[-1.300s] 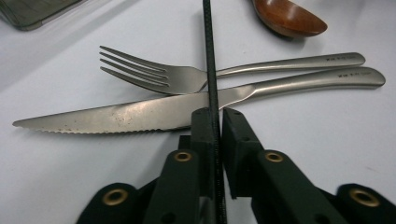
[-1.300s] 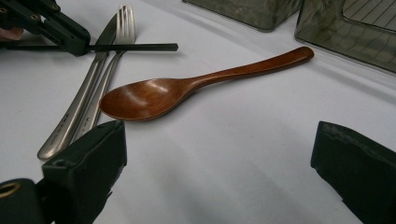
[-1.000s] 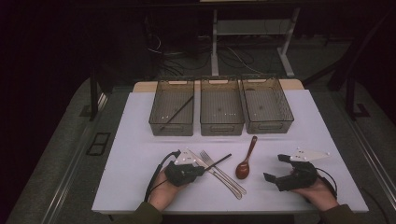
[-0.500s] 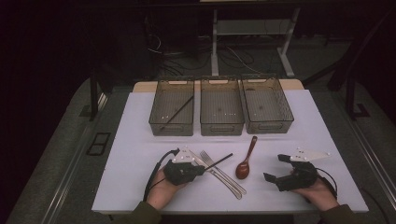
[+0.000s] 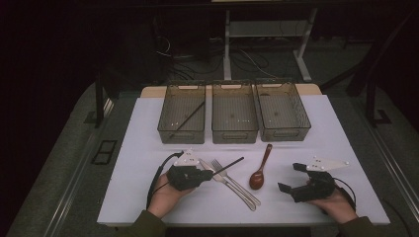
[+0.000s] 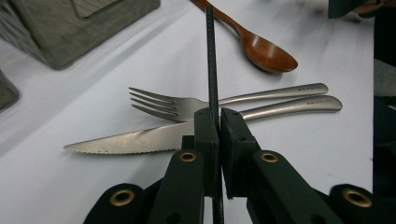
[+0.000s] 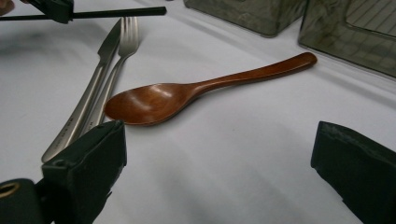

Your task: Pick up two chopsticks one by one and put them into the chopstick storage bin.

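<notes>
My left gripper (image 5: 210, 174) (image 6: 218, 116) is shut on a thin black chopstick (image 5: 230, 164) (image 6: 211, 56), held just above a steel fork (image 6: 187, 103) and a serrated knife (image 6: 130, 140) lying side by side on the white table. A brown wooden spoon (image 5: 258, 175) (image 7: 154, 100) lies to their right, bowl toward me. My right gripper (image 5: 289, 177) (image 7: 219, 140) stands open just right of the spoon's bowl, with nothing between its jaws. The right gripper view has the left gripper (image 7: 58, 9) and its chopstick (image 7: 116, 13) at the top left.
Three clear grey bins stand in a row at the table's far side: the left bin (image 5: 165, 123) holds another black chopstick (image 5: 188, 120), beside the middle bin (image 5: 234, 133) and the right bin (image 5: 301, 123). White table (image 5: 346, 148) spreads around both hands.
The left gripper has shifted slightly up in the high view with the chopstick still in it. The right gripper and the cutlery have not moved.
</notes>
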`<state>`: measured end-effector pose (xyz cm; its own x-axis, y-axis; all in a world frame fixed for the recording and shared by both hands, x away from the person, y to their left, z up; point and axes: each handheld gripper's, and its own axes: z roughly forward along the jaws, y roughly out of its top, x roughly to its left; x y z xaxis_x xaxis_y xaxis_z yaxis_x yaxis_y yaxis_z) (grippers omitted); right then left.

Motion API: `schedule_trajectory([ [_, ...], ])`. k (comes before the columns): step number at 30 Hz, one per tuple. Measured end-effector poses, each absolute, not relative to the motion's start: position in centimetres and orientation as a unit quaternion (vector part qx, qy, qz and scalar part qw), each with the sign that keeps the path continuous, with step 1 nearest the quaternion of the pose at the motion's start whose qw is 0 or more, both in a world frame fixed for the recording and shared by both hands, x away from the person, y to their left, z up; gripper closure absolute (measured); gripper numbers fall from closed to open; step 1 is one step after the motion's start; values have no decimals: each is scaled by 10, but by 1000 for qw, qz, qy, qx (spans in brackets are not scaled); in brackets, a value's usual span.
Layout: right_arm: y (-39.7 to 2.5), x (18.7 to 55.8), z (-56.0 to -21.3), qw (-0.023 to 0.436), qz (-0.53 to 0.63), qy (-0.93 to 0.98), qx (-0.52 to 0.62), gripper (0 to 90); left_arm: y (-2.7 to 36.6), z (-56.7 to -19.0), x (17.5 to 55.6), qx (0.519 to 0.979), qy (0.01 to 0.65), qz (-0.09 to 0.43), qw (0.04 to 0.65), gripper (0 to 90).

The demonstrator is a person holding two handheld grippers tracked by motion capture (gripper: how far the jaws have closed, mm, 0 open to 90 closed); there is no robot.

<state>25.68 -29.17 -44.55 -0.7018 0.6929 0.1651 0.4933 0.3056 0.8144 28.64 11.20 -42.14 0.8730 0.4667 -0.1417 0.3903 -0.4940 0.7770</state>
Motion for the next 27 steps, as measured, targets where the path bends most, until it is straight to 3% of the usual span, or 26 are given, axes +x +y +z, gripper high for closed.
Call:
schedule_trajectory([
  [27, -293, 257, -447, 111, 452, 802, 373, 29, 128, -402, 314, 857, 260, 46, 442, 851],
])
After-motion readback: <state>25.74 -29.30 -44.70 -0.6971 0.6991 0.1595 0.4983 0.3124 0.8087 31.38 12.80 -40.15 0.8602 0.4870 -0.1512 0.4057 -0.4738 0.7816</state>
